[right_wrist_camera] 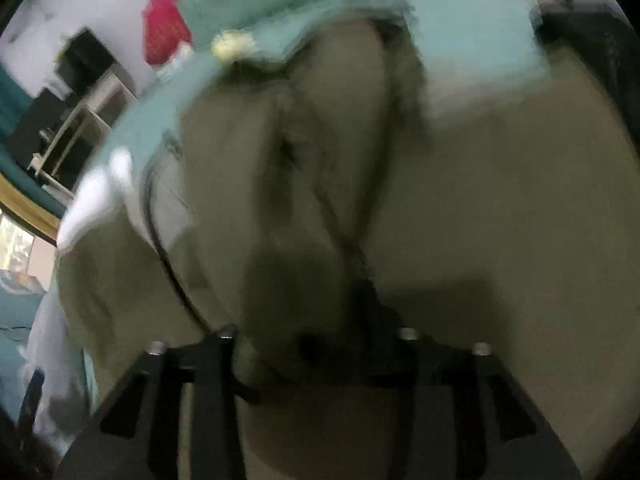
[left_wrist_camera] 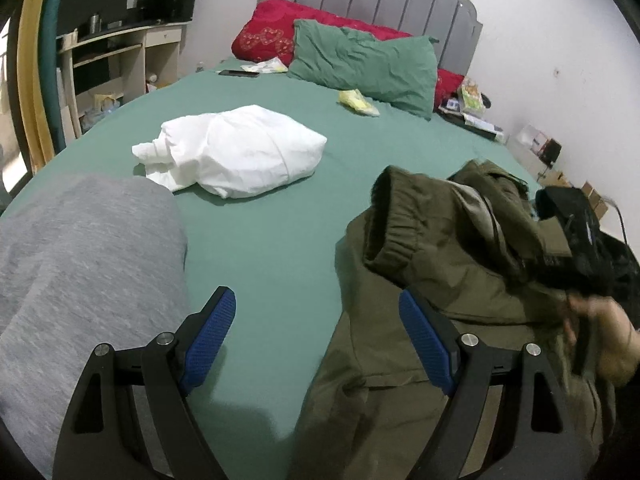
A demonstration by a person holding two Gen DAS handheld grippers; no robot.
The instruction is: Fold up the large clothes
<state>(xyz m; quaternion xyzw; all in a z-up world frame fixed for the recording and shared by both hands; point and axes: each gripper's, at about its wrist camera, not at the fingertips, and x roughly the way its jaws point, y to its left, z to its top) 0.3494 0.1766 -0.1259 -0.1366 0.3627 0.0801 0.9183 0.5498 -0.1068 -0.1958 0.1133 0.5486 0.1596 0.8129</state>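
Observation:
An olive green jacket (left_wrist_camera: 440,280) lies rumpled on the green bed sheet (left_wrist_camera: 260,248), one ribbed cuff (left_wrist_camera: 394,220) raised. My left gripper (left_wrist_camera: 314,300) hovers open above the jacket's left edge, its blue pads (left_wrist_camera: 212,340) wide apart with nothing between them. In the blurred right wrist view, a bulging fold of the jacket (right_wrist_camera: 288,280) fills the gap of my right gripper (right_wrist_camera: 316,320) and hides its pads, so I cannot tell whether they press on it. A hand (left_wrist_camera: 604,340) holds the right tool's black housing (left_wrist_camera: 576,236) over the jacket's right side.
A folded white garment (left_wrist_camera: 236,152) lies mid-bed and a grey garment (left_wrist_camera: 80,264) at the near left. Green (left_wrist_camera: 360,64) and red pillows (left_wrist_camera: 272,32) lean on the grey headboard. A desk with shelves (left_wrist_camera: 120,52) stands left; a small yellow item (left_wrist_camera: 358,102) and clutter lie far right.

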